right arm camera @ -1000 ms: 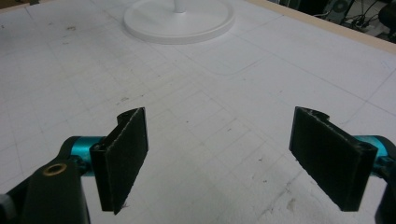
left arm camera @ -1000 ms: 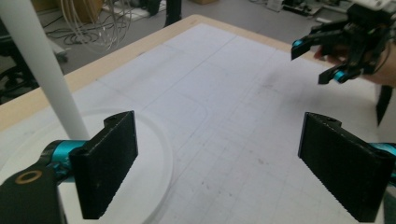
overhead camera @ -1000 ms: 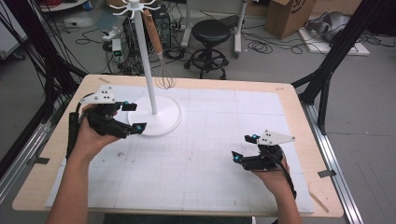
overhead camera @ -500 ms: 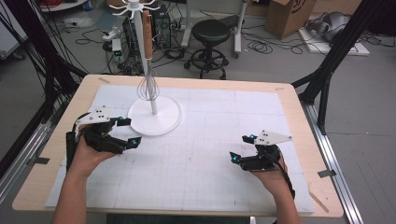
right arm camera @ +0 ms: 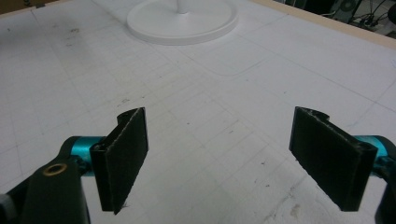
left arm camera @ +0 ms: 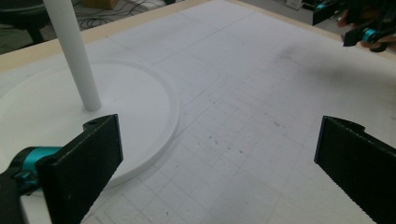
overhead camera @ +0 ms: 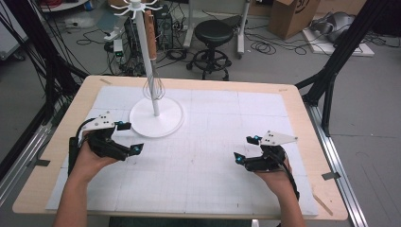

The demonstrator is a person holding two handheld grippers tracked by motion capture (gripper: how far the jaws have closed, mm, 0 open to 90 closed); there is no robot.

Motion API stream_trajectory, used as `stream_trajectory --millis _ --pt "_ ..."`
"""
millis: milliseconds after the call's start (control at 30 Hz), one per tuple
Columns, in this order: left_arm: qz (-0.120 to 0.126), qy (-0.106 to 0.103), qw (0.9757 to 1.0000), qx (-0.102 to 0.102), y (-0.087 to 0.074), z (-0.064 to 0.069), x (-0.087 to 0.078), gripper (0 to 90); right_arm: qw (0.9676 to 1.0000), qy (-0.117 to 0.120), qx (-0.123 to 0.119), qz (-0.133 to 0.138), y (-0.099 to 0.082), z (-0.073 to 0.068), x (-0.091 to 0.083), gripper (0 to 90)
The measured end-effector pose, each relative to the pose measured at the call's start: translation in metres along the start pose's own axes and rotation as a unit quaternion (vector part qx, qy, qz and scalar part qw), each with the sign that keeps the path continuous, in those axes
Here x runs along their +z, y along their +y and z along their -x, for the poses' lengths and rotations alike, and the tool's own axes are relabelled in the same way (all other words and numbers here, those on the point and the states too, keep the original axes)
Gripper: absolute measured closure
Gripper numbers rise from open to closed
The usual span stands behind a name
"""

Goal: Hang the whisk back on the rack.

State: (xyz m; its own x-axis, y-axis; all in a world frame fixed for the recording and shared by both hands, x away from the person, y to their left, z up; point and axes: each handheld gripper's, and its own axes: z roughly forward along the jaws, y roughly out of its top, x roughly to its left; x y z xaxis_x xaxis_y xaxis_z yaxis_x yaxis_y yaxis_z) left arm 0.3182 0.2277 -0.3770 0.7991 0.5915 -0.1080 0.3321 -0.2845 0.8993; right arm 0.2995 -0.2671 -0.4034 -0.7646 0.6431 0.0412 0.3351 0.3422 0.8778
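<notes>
Left gripper (overhead camera: 127,137): jaws have just been opening, now wide apart, nothing between them; it sits low over the white gridded mat (overhead camera: 213,161), just beside the round white base of the stand (overhead camera: 156,118). Right gripper (overhead camera: 246,149): jaws wide, empty, well apart over the mat. A wire whisk with wooden handle (overhead camera: 152,61) hangs from the stand's top hooks. Judged: hanging done, hands resting. Next move likely calls only for withdrawal.

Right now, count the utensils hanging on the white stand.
1: a wire whisk with a wooden handle hangs from a top hook of the stand, beside its pole. Others may be hidden above the frame.
</notes>
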Motion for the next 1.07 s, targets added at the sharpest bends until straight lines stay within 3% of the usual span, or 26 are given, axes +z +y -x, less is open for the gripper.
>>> stream_trajectory --millis 267,567,1067 --pt "0.012 -0.02 0.9997 0.0 -0.0029 0.0032 -0.0021 1.7 0.9999 -0.007 -0.006 -0.008 0.0001 -0.0029 -0.0005 19.2" --pt "0.005 -0.002 1.0 -0.001 -0.0061 0.0017 0.0008 1.7 0.9999 -0.011 -0.006 -0.001 0.0005 -0.0022 -0.0013 19.2" --pt "-0.002 -0.009 0.9999 -0.006 -0.0077 0.0003 0.0052 1.7 1.0 -0.007 -0.002 0.001 0.0014 -0.0014 -0.0013 19.1"
